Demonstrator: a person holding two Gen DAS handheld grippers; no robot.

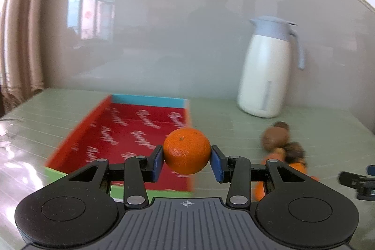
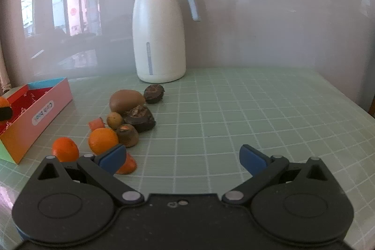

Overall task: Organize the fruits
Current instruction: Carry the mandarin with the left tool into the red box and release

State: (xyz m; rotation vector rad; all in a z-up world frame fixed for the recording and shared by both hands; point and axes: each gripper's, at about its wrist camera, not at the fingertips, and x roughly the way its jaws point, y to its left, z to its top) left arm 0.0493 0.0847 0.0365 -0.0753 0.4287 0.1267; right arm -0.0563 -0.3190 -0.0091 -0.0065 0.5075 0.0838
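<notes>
The left gripper, fingers clamped on an orange, carries it over the box; next comes release, while the right gripper gapes empty.

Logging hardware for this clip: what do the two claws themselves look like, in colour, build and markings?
Both match: the left claw and right claw have matte black linkage arms with silver rivet pivots, blue pads on the fingers, and round black housings. The left body is ribbed grey with a small crosshair mark. No cables or sleeves show.
</notes>
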